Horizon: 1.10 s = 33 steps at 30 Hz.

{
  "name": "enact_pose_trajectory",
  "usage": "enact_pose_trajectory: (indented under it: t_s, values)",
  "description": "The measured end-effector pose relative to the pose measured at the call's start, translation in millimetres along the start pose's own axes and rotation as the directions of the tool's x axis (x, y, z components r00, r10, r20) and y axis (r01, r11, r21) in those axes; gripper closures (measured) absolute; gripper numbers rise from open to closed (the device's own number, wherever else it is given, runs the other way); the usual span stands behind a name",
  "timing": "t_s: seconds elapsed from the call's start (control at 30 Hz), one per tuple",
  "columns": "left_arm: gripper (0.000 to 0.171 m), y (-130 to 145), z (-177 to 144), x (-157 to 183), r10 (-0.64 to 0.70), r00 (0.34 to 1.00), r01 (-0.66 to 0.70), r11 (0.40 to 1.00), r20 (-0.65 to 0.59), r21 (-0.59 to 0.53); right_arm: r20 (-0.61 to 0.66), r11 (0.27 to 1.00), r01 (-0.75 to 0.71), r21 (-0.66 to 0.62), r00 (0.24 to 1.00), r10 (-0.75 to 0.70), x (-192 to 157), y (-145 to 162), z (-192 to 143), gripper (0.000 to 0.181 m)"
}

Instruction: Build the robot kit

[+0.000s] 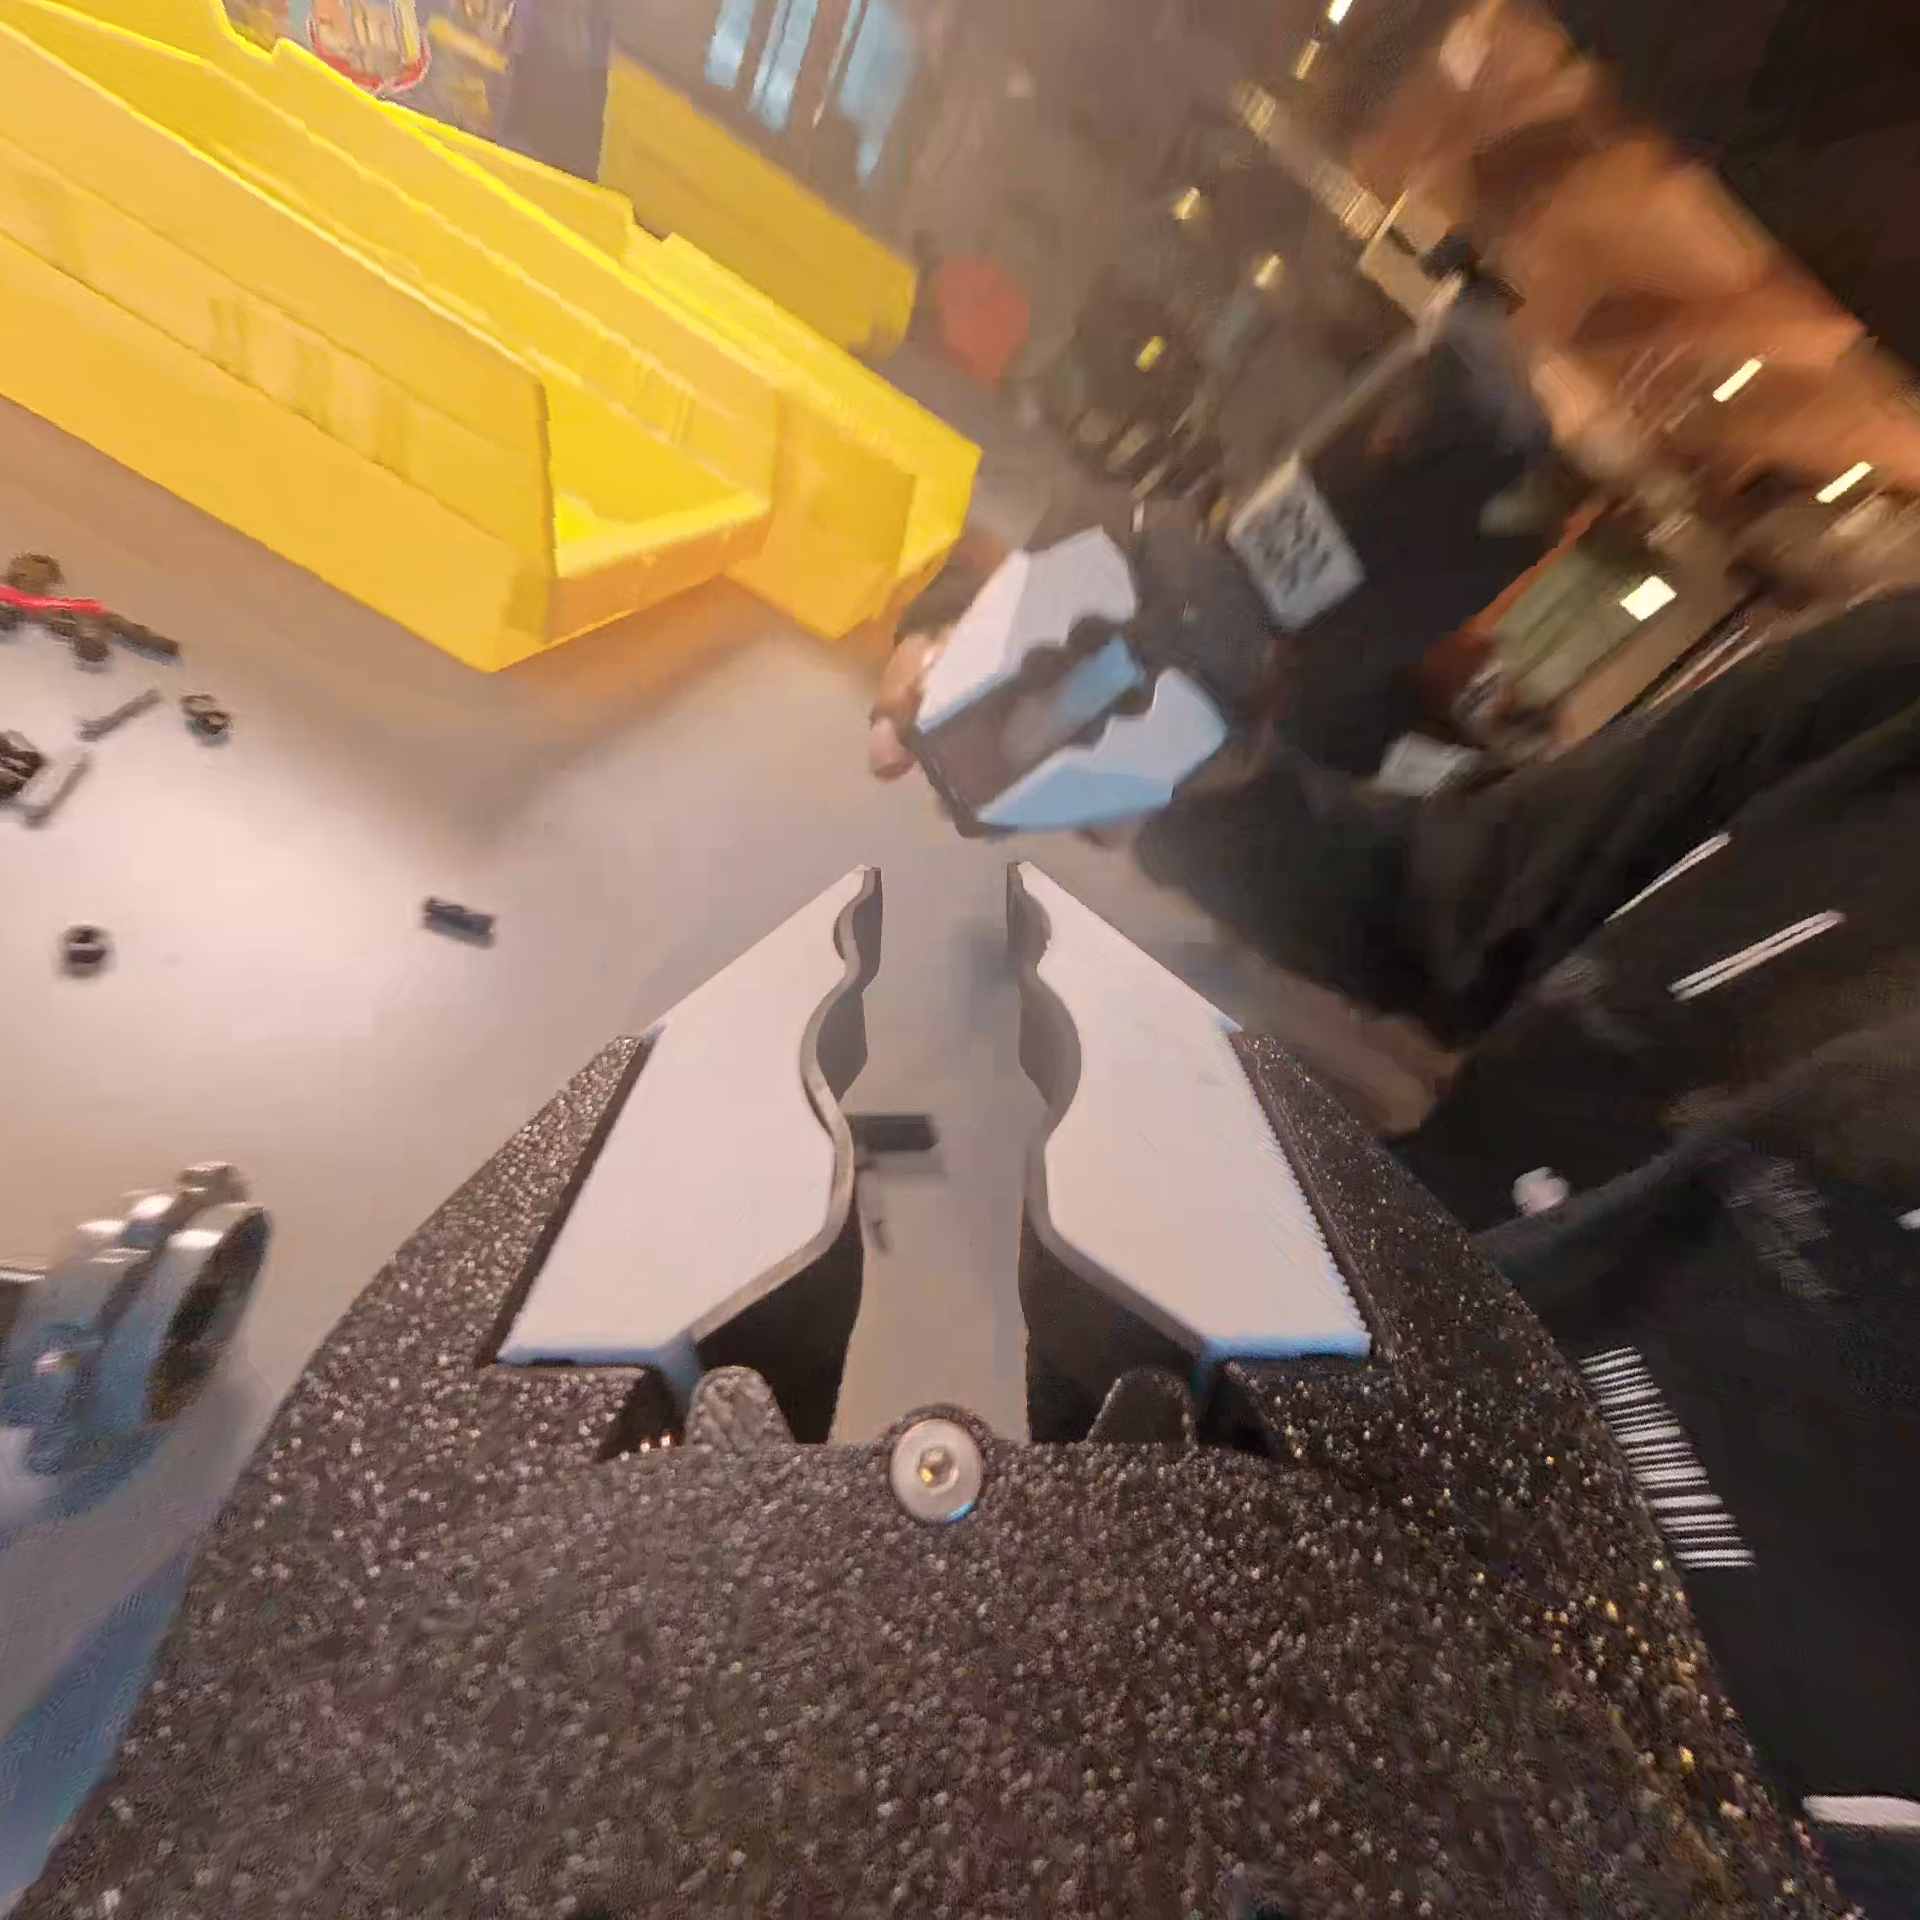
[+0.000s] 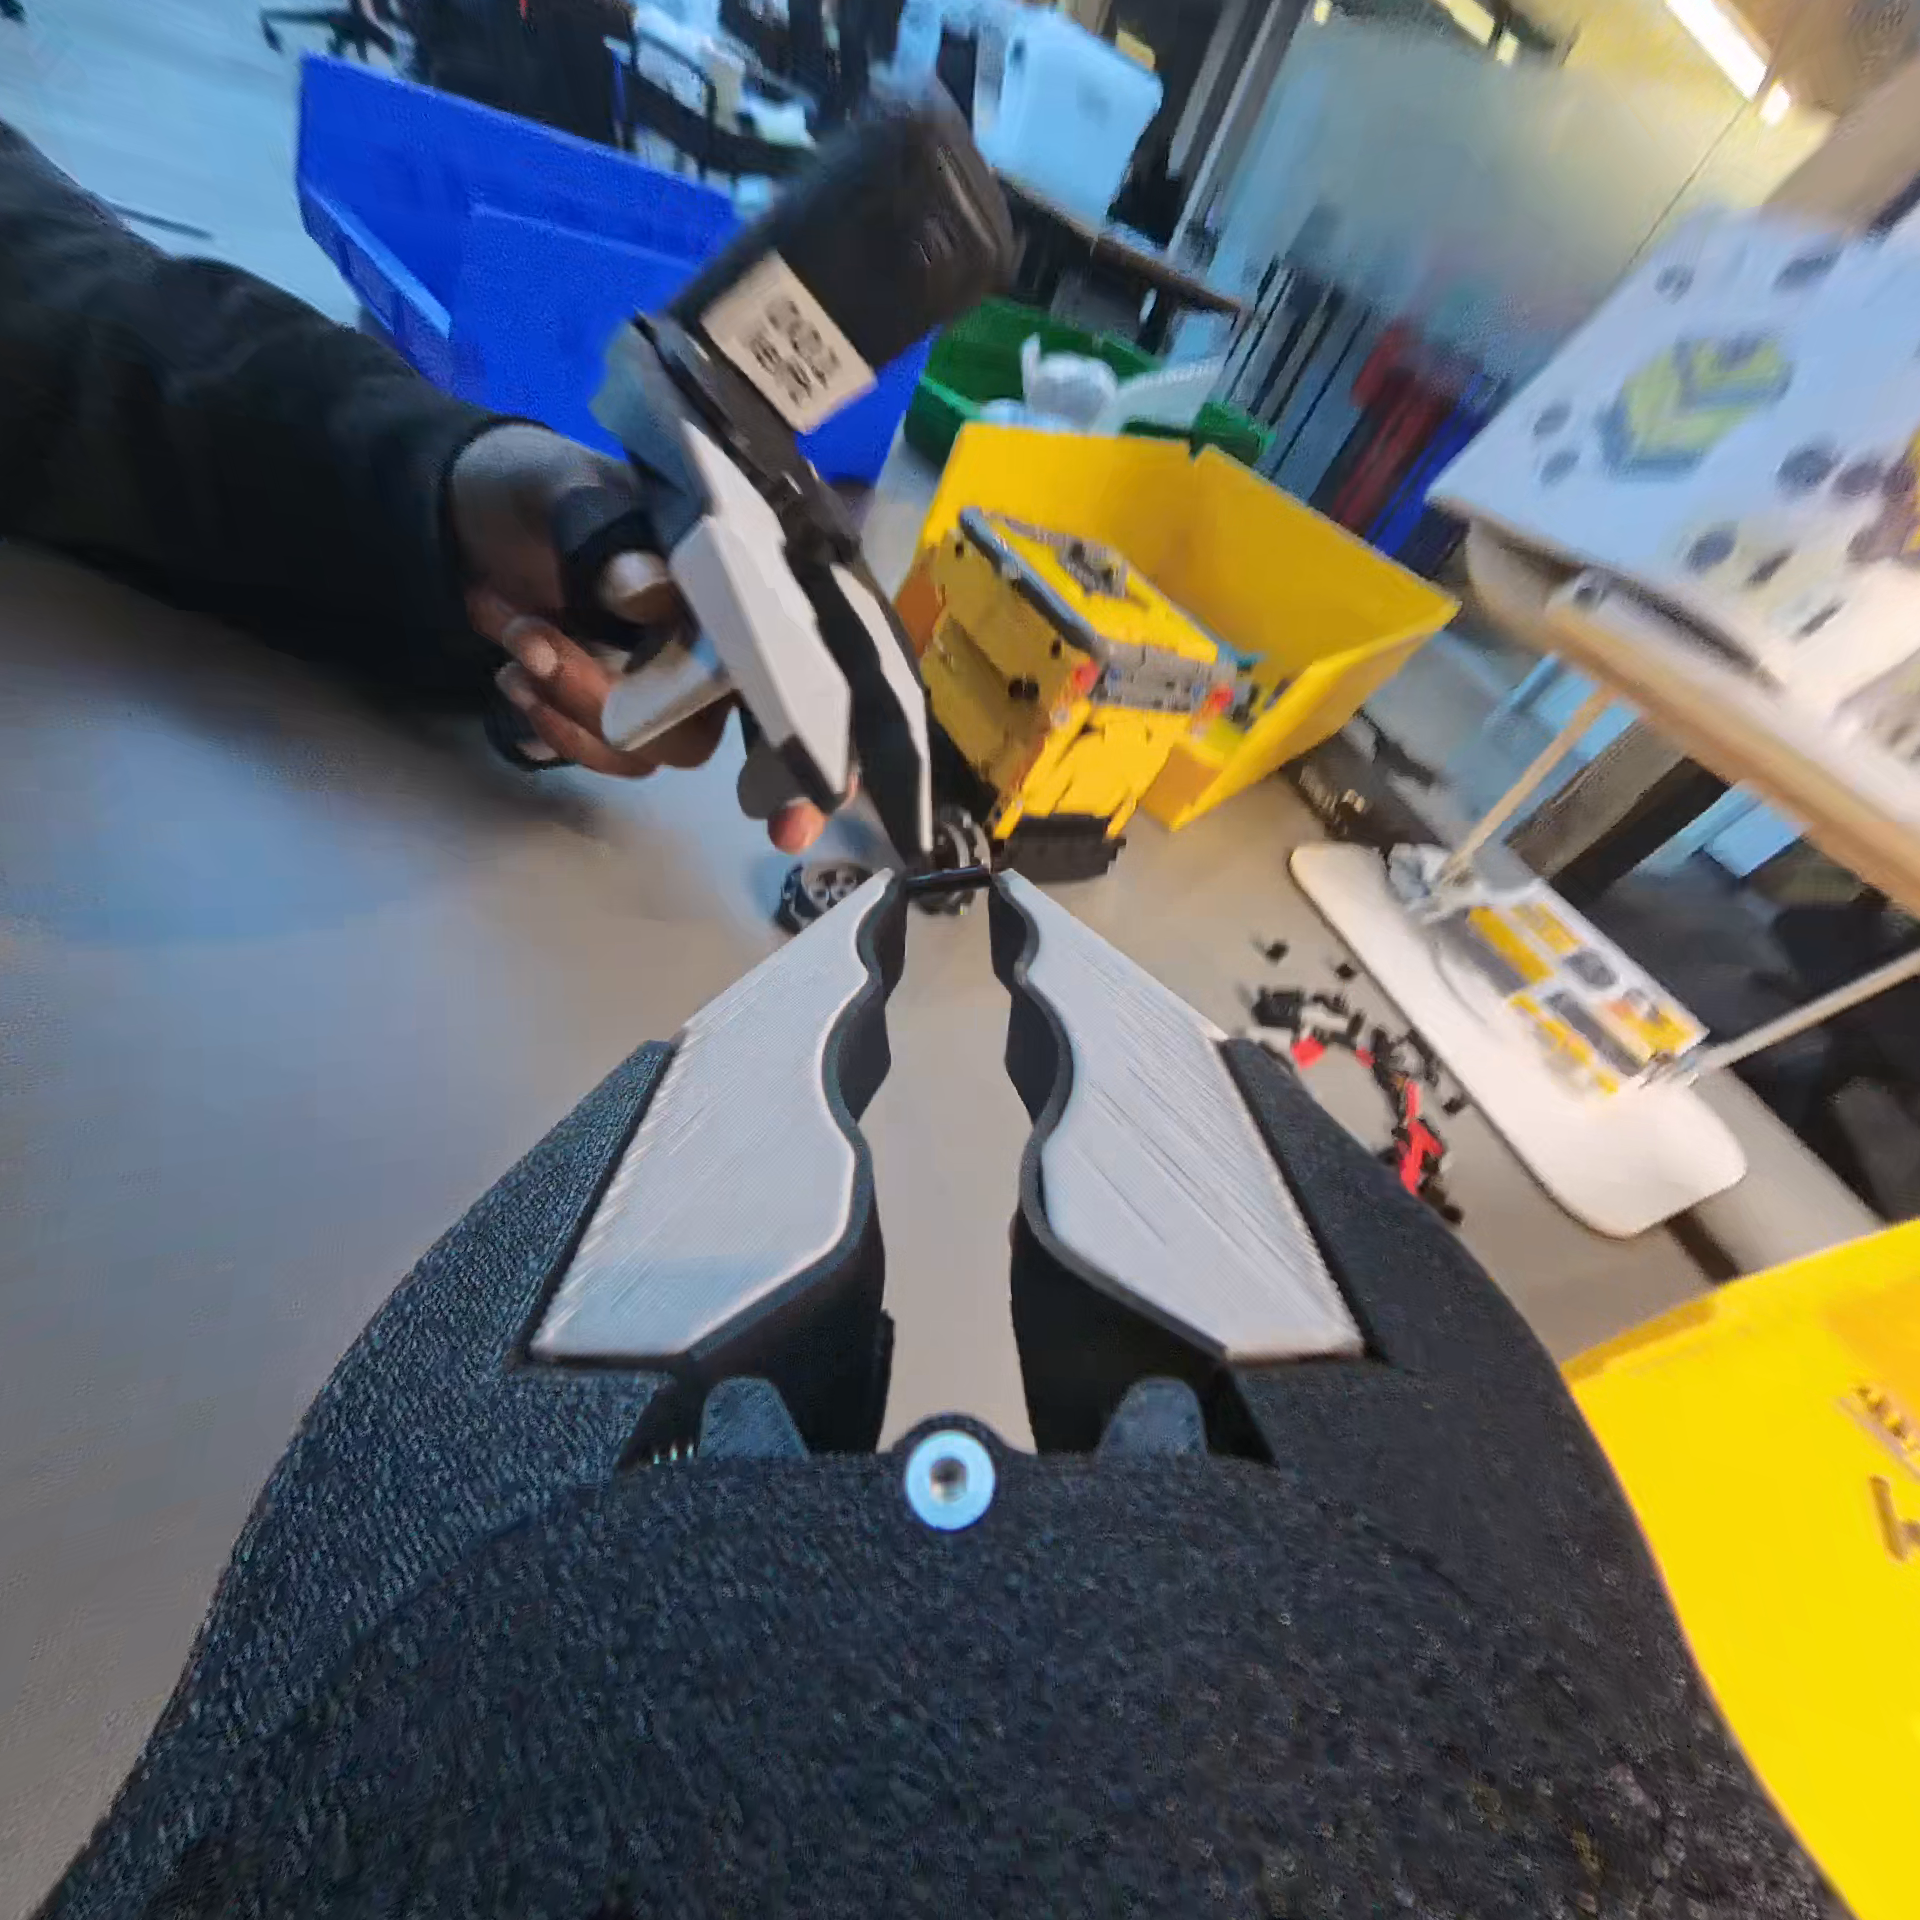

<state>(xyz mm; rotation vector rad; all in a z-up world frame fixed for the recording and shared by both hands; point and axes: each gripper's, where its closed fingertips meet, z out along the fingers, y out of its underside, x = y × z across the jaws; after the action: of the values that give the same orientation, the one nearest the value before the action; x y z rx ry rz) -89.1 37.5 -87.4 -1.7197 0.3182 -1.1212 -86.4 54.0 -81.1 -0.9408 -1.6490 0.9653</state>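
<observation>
Right gripper (image 2: 943, 885) pinches a short black pin (image 2: 945, 879) crosswise at its tips, 12 o'clock; left gripper (image 1: 943, 883) empty, parted.

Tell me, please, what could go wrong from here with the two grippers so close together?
1. The small black plastic pin sits only at the very tips of the right gripper, so it may twist or slip out.
2. The left gripper, jaws open, hangs right beside that pin, and both views are motion-blurred; a bump could knock it loose.
3. A dropped pin could get lost among the loose black and red parts.
</observation>
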Motion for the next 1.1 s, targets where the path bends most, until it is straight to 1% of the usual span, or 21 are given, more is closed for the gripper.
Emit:
enact_pose_trajectory:
  t_s: [0.03,0.1,0.17,0.23,0.3,0.4,0.47,0.53,0.6,0.7,0.77,0.87,0.97,1.03,1.1]
  values:
    - [0.149,-7.2,-2.8,4.6,-0.078,0.995,0.081,0.996,-0.063,0.045,-0.027,0.999,0.045,0.025,0.999,-0.045,-3.2,-7.8,1.9,0.166]
    - [0.150,-16.5,-7.9,14.1,-0.179,0.967,0.198,0.976,-0.183,0.089,-0.070,0.990,0.125,0.066,0.990,-0.121,-10.0,-20.9,5.3,0.166]
    - [0.154,-20.4,-10.5,23.2,-0.215,0.940,0.248,0.964,-0.265,0.096,-0.095,0.981,0.173,0.090,0.982,-0.165,-15.1,-30.6,8.7,0.166]
    - [0.160,-22.8,-12.2,30.9,-0.216,0.925,0.258,0.961,-0.313,0.096,-0.125,0.970,0.223,0.100,0.970,-0.210,-16.7,-38.2,10.5,0.166]
    - [0.164,-22.3,-12.9,34.5,-0.208,0.922,0.249,0.964,-0.326,0.090,-0.145,0.960,0.258,0.103,0.959,-0.243,-16.2,-43.8,10.5,0.165]
    - [0.165,-23.1,-13.8,40.0,-0.198,0.917,0.242,0.966,-0.347,0.087,-0.146,0.955,0.271,0.116,0.956,-0.254,-17.8,-49.3,10.2,0.165]
    - [0.169,-23.7,-14.3,39.6,-0.196,0.918,0.240,0.967,-0.344,0.090,-0.155,0.952,0.284,0.115,0.952,-0.265,-18.0,-51.2,10.1,0.165]
    - [0.169,-24.1,-14.9,40.2,-0.197,0.917,0.241,0.966,-0.348,0.090,-0.168,0.947,0.301,0.113,0.945,-0.280,-18.2,-52.3,10.2,0.165]
    - [0.170,-24.1,-15.2,39.4,-0.192,0.920,0.235,0.968,-0.341,0.089,-0.174,0.947,0.302,0.112,0.944,-0.281,-18.2,-51.8,10.6,0.165]
    - [0.170,-20.6,-14.9,38.3,-0.160,0.936,0.189,0.980,-0.313,0.065,-0.155,0.946,0.309,0.102,0.944,-0.292,-20.0,-49.3,10.4,0.165]
    - [0.170,-16.0,-15.0,37.0,-0.127,0.949,0.142,0.989,-0.287,0.035,-0.085,0.953,0.288,0.093,0.956,-0.281,-24.6,-45.8,10.2,0.163]
    - [0.170,-4.0,-12.8,35.0,-0.056,0.968,0.050,0.998,-0.243,-0.032,0.148,0.981,0.185,0.051,0.970,-0.191,-37.3,-36.6,6.2,0.154]
    - [0.169,13.0,-8.3,34.6,-0.001,0.975,-0.027,0.992,-0.220,-0.122,0.363,0.990,0.138,-0.028,0.924,-0.118,-46.3,-27.1,-3.7,0.157]
    - [0.169,23.8,-5.9,37.0,0.016,0.974,-0.057,0.983,-0.228,-0.175,0.474,0.982,0.167,-0.090,0.874,-0.106,-54.6,-20.6,-9.0,0.159]
    - [0.169,33.2,-3.8,39.6,0.030,0.971,-0.084,0.972,-0.236,-0.219,0.536,0.963,0.231,-0.140,0.835,-0.123,-59.2,-12.5,-9.8,0.162]
